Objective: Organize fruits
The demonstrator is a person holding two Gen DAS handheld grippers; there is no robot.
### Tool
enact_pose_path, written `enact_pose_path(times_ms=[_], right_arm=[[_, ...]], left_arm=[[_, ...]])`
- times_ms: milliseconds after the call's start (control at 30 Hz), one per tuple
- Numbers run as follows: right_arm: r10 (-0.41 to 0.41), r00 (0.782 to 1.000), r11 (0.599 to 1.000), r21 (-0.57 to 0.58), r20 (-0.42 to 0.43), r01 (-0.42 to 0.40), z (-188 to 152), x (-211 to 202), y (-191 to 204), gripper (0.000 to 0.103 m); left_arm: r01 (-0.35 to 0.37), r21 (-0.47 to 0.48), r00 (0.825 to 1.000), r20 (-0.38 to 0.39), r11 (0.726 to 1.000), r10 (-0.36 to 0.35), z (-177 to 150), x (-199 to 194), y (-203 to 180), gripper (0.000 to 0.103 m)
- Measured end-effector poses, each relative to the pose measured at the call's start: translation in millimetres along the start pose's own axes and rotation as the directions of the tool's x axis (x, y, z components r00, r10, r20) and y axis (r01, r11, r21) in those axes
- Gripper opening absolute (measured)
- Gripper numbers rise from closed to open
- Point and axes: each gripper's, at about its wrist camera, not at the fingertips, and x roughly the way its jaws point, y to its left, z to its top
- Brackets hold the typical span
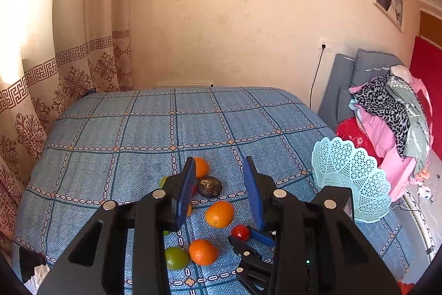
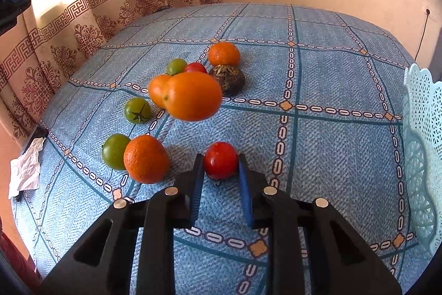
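Note:
My right gripper [image 2: 221,165] is shut on a small red tomato [image 2: 221,160] that rests on the blue checked bedspread [image 2: 331,156]. The left wrist view shows the same grip, with the right gripper [image 1: 243,237] around the red tomato [image 1: 240,232]. My left gripper [image 1: 219,159] hovers open above the fruit group with nothing between its fingers. Around the tomato lie several oranges [image 2: 146,158], a big smooth orange [image 2: 192,96], green tomatoes [image 2: 114,151], another red tomato [image 2: 194,67] and a dark round fruit [image 2: 228,79]. A light blue lattice basket [image 1: 350,179] stands tilted at the right.
A patterned curtain [image 2: 69,40] hangs along the bed's left side. Crumpled white paper [image 2: 25,170] lies at the left edge. Folded clothes [image 1: 392,112] are piled beyond the basket [image 2: 422,143]. Bare bedspread stretches between the fruit and the basket.

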Motion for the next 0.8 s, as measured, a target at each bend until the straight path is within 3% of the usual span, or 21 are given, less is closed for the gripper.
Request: enact_pose_path(times_ms=[233,533,800], right_arm=[[-0.029,0.998,0.999,0.041,0.060,0.026,-5.4,-37.8,-24.2,0.024],[-0.085,0.982,0.988,0.141,0.170,0.061,-17.9,-100.1,-71.4,0.025],[-0.143,0.954,0.972,0.220,0.262,0.085,-17.5,-139.0,-107.4,0.025]], left_arm=[[-0.009,-0.013,0.999,-0.031,1.000,0.009,-1.2,10.9,5.2,0.037],[0.008,-0.020,0.984,-0.178,1.000,-0.011,-19.3,78.9,-5.3,0.064],[-0.014,0.018,0.962,-0.272,1.000,0.018,-29.9,121.5,-22.0,0.066]])
